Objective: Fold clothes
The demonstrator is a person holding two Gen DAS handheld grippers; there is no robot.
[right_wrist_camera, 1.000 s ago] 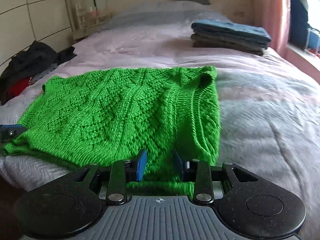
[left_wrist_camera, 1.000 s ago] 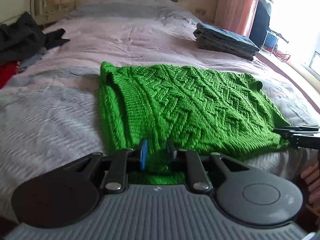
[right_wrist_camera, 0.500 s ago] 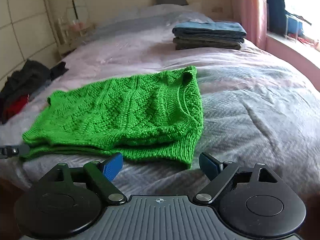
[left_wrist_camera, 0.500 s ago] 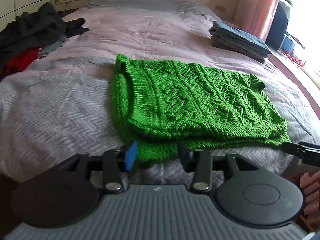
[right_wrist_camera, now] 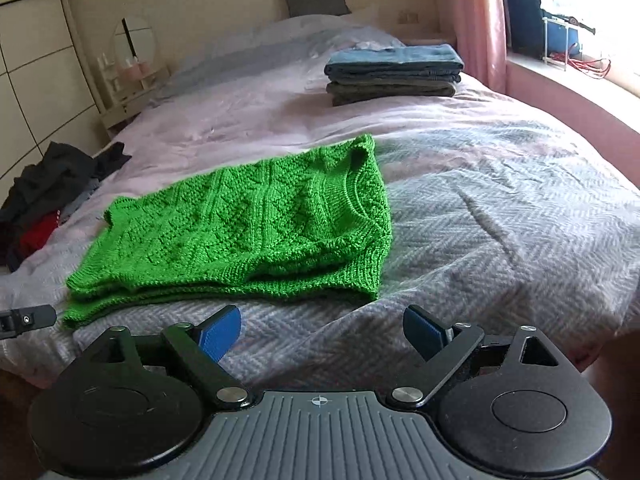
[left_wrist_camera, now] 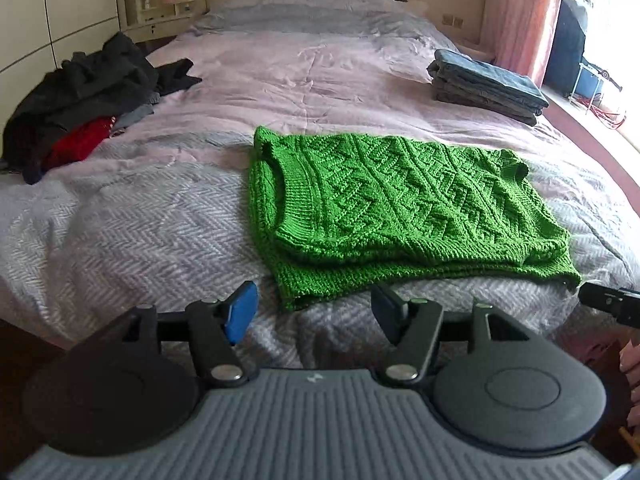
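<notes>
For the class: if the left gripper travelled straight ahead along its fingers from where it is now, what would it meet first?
Most likely the near hem of the green sweater, lying just beyond the open left gripper. If it travels low, the grey bedspread may come first; depth is unclear.

Right gripper (right_wrist_camera: 320, 330) gapes before folded green sweater (right_wrist_camera: 256, 228).

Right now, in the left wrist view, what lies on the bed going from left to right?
Pile of dark and red clothes → green knit sweater → stack of folded jeans, farther back near the curtain.
</notes>
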